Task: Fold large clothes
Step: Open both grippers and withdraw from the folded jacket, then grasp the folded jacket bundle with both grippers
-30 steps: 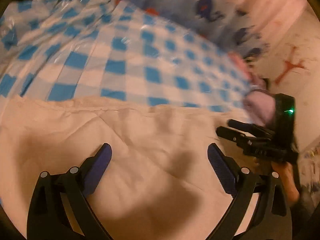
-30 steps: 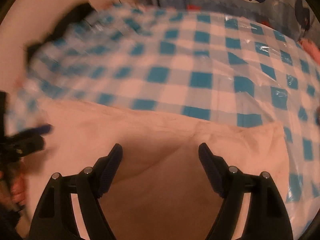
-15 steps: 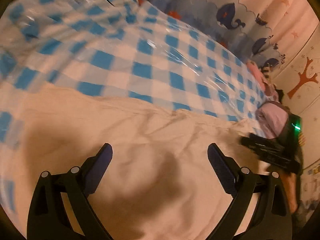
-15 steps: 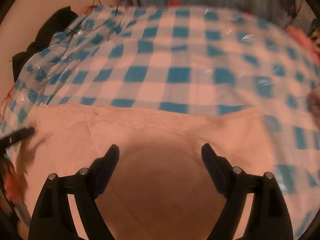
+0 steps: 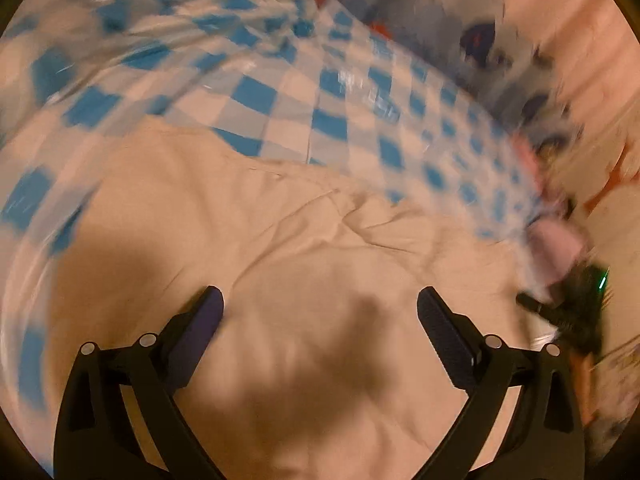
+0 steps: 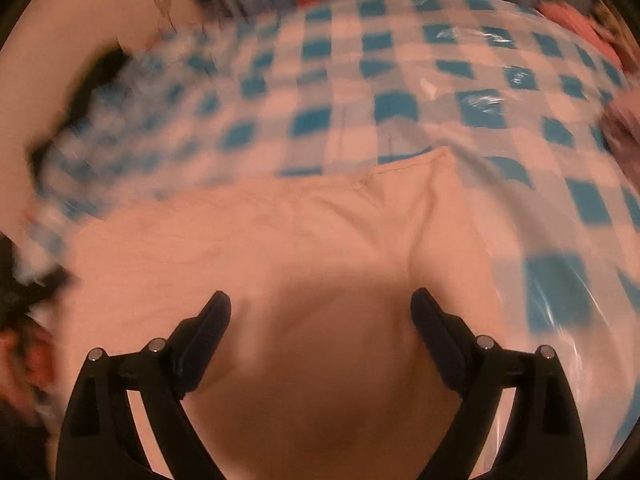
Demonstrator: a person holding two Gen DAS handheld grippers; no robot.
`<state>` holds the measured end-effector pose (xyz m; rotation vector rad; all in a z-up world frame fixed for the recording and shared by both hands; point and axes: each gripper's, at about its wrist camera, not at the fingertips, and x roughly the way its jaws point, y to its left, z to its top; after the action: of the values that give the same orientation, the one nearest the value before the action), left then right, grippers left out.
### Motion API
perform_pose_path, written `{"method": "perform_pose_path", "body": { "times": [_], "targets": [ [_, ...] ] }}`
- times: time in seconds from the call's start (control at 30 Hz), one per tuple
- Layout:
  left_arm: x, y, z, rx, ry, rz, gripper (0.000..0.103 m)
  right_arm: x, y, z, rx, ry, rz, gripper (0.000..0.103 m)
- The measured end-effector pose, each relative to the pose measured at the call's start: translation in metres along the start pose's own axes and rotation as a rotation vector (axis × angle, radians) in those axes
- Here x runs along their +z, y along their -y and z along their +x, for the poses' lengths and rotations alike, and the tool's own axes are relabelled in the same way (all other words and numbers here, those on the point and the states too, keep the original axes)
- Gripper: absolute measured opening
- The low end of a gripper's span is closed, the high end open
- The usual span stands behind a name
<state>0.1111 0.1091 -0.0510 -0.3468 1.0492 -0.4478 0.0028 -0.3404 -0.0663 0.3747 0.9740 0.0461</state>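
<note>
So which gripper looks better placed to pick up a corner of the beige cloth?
Probably the right gripper: open, with a beige cloth corner ahead. The left gripper faces wrinkled mid-cloth.

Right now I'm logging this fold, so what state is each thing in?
Garment: beige, spread flat on the cover, lightly wrinkled, one corner showing, not gripped.
Left gripper: open, empty, above the garment.
Right gripper: open, jaws have just been opening, nothing between them.
Checked cover: blue and white, glossy, spread under the garment.
</note>
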Motion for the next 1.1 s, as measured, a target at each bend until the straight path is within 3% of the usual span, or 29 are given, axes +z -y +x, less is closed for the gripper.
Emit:
{"method": "perform_pose_path", "body": {
  "times": [0.07, 0.13, 0.2, 0.3, 0.43, 0.53, 0.7, 0.87, 0.93, 1.03, 1.1],
  "targets": [
    [-0.019, -0.006, -0.039, -0.044, 0.022, -0.017, 0.094, -0.021, 0.010, -0.049, 0.133, 0.027, 0.062, 0.089],
    [-0.050, -0.018, -0.081, -0.068, 0.033, -0.029, 0.094, -0.048, 0.025, -0.085, 0.193, 0.044, 0.123, 0.092],
    [-0.079, -0.034, -0.106, -0.100, 0.018, -0.083, 0.094, -0.091, 0.054, -0.112, 0.315, 0.024, 0.261, 0.092],
    [-0.121, -0.069, -0.131, -0.185, 0.010, -0.251, 0.094, -0.142, 0.086, -0.121, 0.485, -0.012, 0.463, 0.092],
    [-0.150, -0.091, -0.134, -0.256, 0.014, -0.396, 0.094, -0.167, 0.098, -0.111, 0.564, -0.020, 0.580, 0.092],
    [-0.162, -0.099, -0.127, -0.308, 0.029, -0.484, 0.094, -0.173, 0.104, -0.094, 0.552, -0.017, 0.642, 0.092],
    [-0.165, -0.106, -0.106, -0.325, 0.023, -0.580, 0.094, -0.166, 0.110, -0.080, 0.505, 0.025, 0.669, 0.092],
    [-0.164, -0.110, -0.097, -0.342, 0.041, -0.623, 0.094, -0.154, 0.104, -0.078, 0.519, 0.070, 0.639, 0.093],
    [-0.161, -0.111, -0.096, -0.341, 0.047, -0.618, 0.094, -0.152, 0.102, -0.068, 0.435, 0.016, 0.618, 0.092],
    [-0.157, -0.111, -0.086, -0.308, 0.033, -0.611, 0.094, -0.152, 0.101, -0.062, 0.387, -0.002, 0.621, 0.092],
    [-0.153, -0.111, -0.078, -0.289, 0.020, -0.615, 0.094, -0.144, 0.097, -0.062, 0.423, 0.022, 0.614, 0.092]
  ]
}}
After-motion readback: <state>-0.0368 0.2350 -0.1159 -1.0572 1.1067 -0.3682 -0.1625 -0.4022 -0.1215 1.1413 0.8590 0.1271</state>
